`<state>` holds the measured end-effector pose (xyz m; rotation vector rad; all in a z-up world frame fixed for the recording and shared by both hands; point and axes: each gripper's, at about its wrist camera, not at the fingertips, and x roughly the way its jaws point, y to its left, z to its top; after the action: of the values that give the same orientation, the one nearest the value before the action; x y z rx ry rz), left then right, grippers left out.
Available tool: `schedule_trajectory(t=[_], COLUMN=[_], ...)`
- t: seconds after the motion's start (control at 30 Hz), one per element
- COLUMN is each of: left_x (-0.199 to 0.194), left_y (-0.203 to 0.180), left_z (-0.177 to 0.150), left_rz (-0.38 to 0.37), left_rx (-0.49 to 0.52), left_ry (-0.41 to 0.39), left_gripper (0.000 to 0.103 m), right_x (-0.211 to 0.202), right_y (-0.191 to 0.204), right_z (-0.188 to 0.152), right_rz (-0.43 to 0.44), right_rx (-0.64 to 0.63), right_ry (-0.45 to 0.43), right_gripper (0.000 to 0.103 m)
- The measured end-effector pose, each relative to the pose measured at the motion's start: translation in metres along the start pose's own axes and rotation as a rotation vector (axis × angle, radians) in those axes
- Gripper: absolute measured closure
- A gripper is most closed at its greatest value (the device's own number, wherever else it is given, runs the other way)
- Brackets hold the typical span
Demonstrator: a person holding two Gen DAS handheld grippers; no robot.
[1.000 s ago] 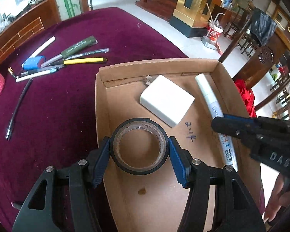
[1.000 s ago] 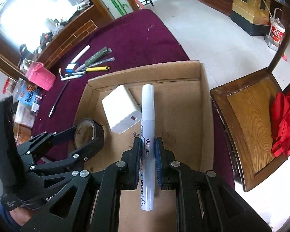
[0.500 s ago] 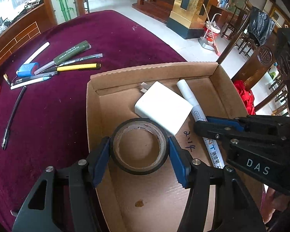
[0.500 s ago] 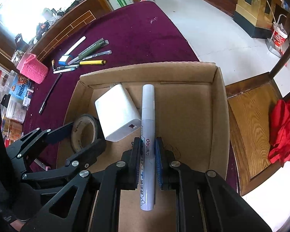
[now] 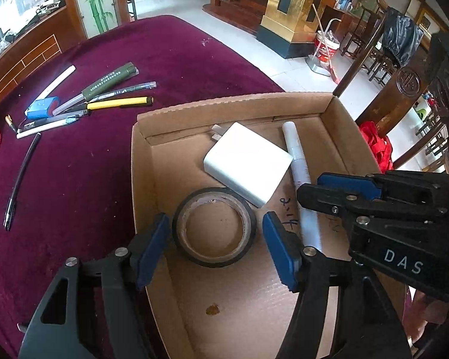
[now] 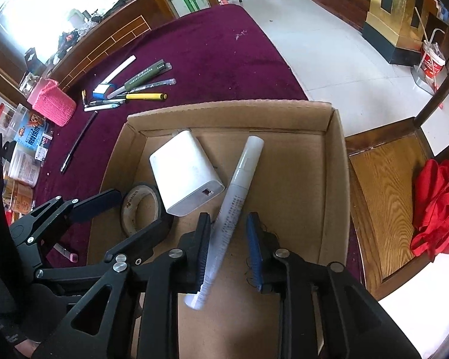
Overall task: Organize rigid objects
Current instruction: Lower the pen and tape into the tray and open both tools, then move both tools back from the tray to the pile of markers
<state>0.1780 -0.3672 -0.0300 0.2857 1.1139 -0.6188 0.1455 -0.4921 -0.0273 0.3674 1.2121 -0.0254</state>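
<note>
A cardboard box (image 5: 230, 106) (image 6: 335, 161) sits on the maroon table. In it lie a black tape roll (image 5: 215, 229) (image 6: 140, 206), a white charger (image 5: 248, 163) (image 6: 185, 172) and a white marker (image 5: 299, 167) (image 6: 233, 200). My left gripper (image 5: 215, 246) is open, its blue pads apart on either side of the tape roll, which rests on the box floor. My right gripper (image 6: 228, 251) is open; the marker lies tilted between its fingers, leaning against the left one.
Several pens, a green marker (image 5: 109, 82) and a blue eraser (image 5: 42, 107) lie on the cloth at the far left. A pink knitted holder (image 6: 52, 106) and jars stand further left. A wooden chair with red cloth (image 6: 434, 206) stands right of the box.
Both grippers have opened. The tape roll has dropped onto the box floor from the left gripper. The marker has been released by the right gripper and now lies tilted.
</note>
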Motion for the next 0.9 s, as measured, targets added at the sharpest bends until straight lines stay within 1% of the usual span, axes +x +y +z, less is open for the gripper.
schedule_trajectory(t=[0.13, 0.3, 0.47, 0.63, 0.77, 0.8, 0.87, 0.9], left_x=[-0.013, -0.035, -0.066, -0.102, -0.131, -0.139, -0.149, -0.154], left_y=[0.003, 0.012, 0.025, 0.047, 0.069, 0.079, 0.093, 0.101], left_z=[-0.005, -0.021, -0.048, -0.088, -0.128, -0.141, -0.164, -0.176], left_rz=[-0.005, -0.023, -0.037, -0.049, -0.028, -0.03, -0.034, -0.026], left_rx=[-0.014, -0.043, -0.066, -0.096, -0.113, -0.131, -0.161, -0.175], left_ry=[-0.011, -0.034, -0.069, -0.109, -0.142, -0.148, -0.153, -0.155], left_gripper=[0.038, 0.038, 0.038, 0.038, 0.037, 0.038, 0.037, 0.037], right_x=[-0.012, -0.03, -0.043, -0.048, -0.045, -0.043, -0.039, -0.036], right_y=[0.004, 0.016, 0.038, 0.073, 0.107, 0.117, 0.136, 0.142], right_z=[-0.006, -0.021, -0.041, -0.07, -0.093, -0.099, -0.11, -0.117], right_rz=[0.005, 0.063, 0.122, 0.176, 0.206, 0.218, 0.244, 0.257], right_rx=[-0.002, 0.01, 0.017, -0.001, -0.038, -0.048, -0.063, -0.067], right_ry=[-0.026, -0.067, -0.095, -0.084, -0.056, -0.045, -0.022, -0.007], right_gripper=[0.081, 0.081, 0.081, 0.081, 0.08, 0.079, 0.074, 0.074])
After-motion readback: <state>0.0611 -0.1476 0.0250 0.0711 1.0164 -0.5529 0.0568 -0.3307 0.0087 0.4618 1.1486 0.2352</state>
